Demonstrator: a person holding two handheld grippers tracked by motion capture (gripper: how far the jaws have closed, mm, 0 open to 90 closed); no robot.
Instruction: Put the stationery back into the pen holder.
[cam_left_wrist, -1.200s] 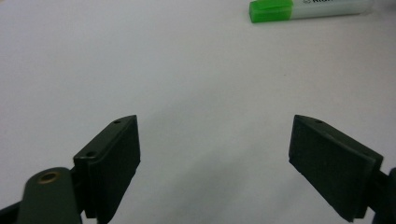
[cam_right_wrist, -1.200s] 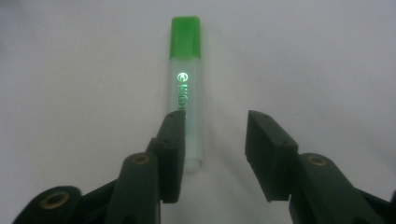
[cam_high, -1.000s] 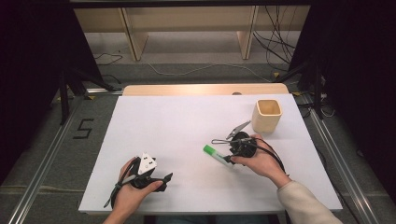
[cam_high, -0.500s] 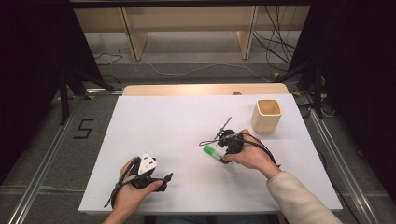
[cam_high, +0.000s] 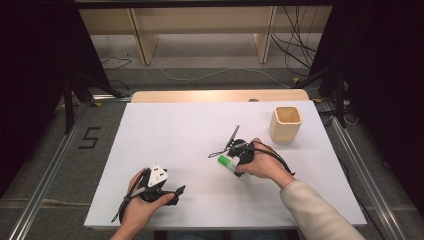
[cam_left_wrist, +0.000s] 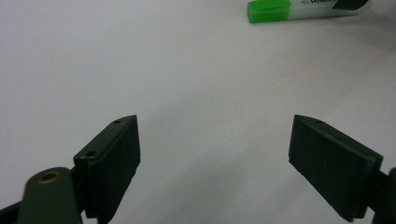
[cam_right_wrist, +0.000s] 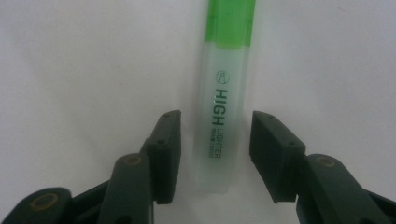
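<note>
Highlighter (cam_right_wrist: 224, 112) — green cap, frosted translucent barrel — lying flat on white tabletop.

Frosted plastic highlighter (cam_right_wrist: 224, 107) (matt white table (cam_high: 190, 130))

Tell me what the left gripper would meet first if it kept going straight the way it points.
Probably the green highlighter; only bare white table lies between it and the open left gripper.

Lab recording bay, railed floor (cam_high: 47, 165), black curtains (cam_high: 35, 65), loose cables (cam_high: 295, 45)
</note>
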